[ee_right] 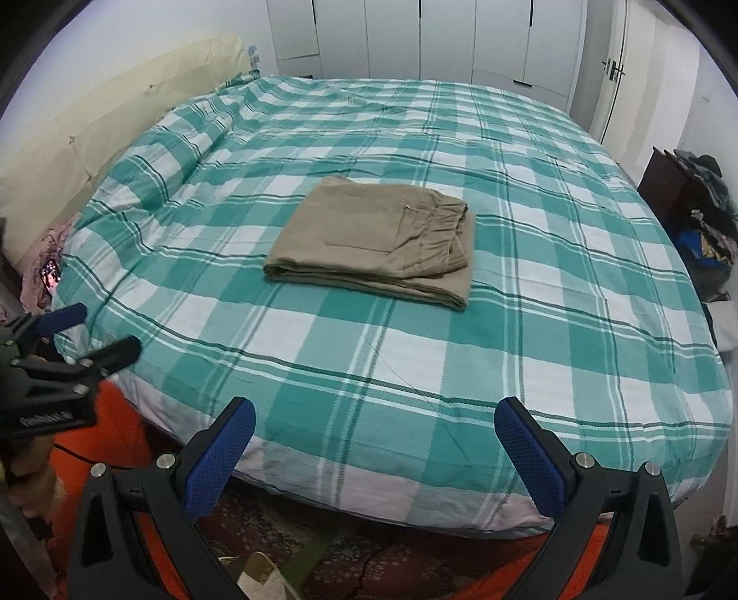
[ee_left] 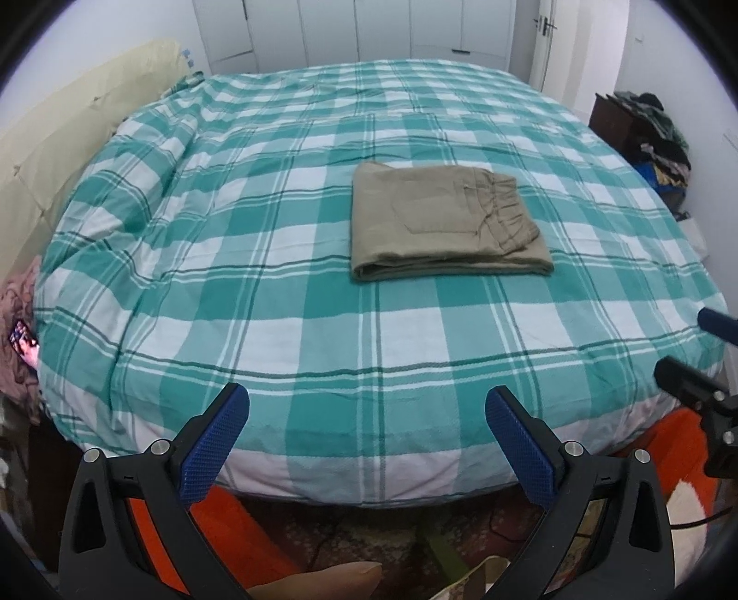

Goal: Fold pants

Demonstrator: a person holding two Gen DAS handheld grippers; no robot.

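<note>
Khaki pants (ee_left: pixel 443 221) lie folded into a neat rectangle in the middle of the bed, waistband to the right; they also show in the right wrist view (ee_right: pixel 378 244). My left gripper (ee_left: pixel 366 401) hangs open over the bed's near edge, well short of the pants, with nothing between its blue pads. My right gripper (ee_right: pixel 374 413) is likewise open and empty at the near edge. Each gripper appears in the other's view: the right gripper (ee_left: pixel 692 351) at the right edge, the left gripper (ee_right: pixel 92 330) at the left edge.
The bed carries a green-and-white checked cover (ee_left: pixel 323 286). A cream headboard (ee_right: pixel 115 115) stands at the left. White wardrobe doors (ee_right: pixel 438 37) stand behind, a dark cabinet piled with clothes (ee_left: pixel 645 124) at the right. An orange cloth (ee_left: pixel 240 531) and a patterned rug lie below.
</note>
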